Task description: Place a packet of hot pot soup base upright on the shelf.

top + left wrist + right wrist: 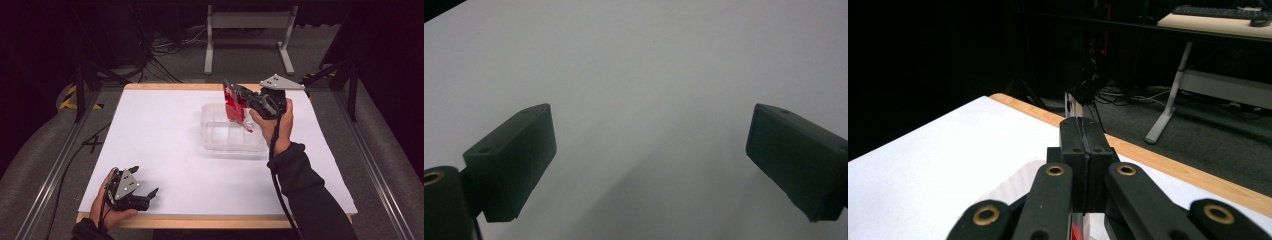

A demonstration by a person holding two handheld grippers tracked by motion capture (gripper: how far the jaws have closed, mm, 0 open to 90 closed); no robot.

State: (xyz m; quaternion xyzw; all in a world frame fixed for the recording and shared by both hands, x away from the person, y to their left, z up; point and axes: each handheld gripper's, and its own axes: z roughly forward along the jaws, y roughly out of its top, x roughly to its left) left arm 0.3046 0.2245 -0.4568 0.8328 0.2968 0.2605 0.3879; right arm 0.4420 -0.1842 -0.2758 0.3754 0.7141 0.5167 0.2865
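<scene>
On the white tabletop [165,150] a clear plastic container [231,131] sits toward the far right of centre, open at the top. The right claw [231,90] is held above the container's far edge by the person's right hand [276,125], its 2 jaws pressed together on a red packet [234,107] that hangs down from them into the container's mouth; whether the packet's lower end touches the container wall cannot be told. In the right gripper view the right claw [1082,131] shows its jaws closed flat against each other, with a thin sliver of the packet [1071,107] standing up between their tips and a trace of red low between the linkages. The left claw [146,187] rests at the near left corner of the tabletop, well apart from the container, held by the person's left hand [107,207]. In the left gripper view the left claw [651,165] has its 2 jaws spread wide over bare white surface, with nothing between them.
</scene>
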